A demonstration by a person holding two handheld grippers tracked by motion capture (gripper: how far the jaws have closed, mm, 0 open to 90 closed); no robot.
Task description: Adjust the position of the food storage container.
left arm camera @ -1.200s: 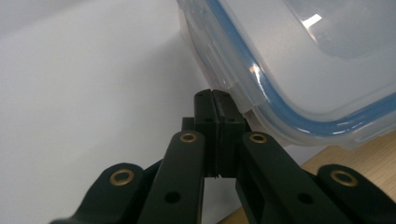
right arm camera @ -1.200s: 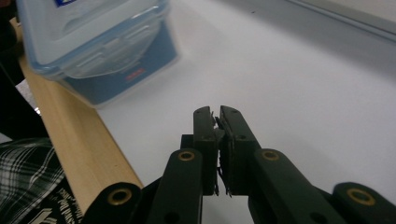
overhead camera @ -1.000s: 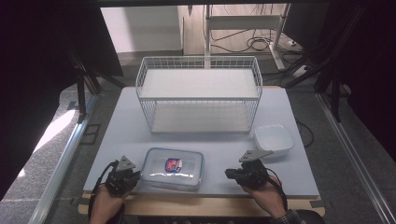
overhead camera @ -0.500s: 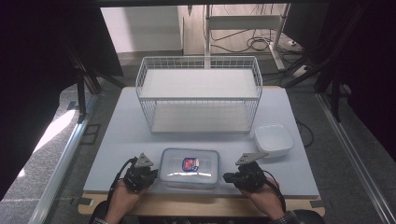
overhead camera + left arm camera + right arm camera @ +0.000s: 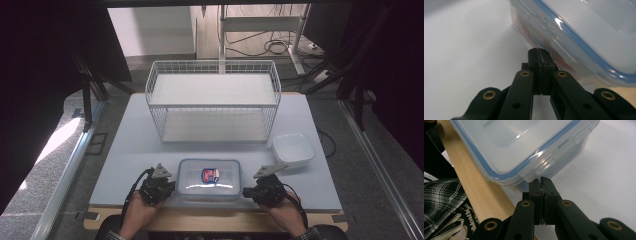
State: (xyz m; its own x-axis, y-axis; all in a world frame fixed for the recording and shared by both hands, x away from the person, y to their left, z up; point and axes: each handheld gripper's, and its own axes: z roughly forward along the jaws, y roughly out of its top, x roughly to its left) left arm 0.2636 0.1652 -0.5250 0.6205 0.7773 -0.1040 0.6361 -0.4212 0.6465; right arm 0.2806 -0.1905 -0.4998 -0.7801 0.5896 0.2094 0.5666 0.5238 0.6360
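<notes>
Where the pale table [image 5: 140, 150] meets its wooden edge, a clear rectangular plastic container [image 5: 210, 178] with a blue-sealed lid is flanked by the left gripper [image 5: 167, 186] and right gripper [image 5: 248, 192], jaws fully closed, empty, tips against its sides.
</notes>
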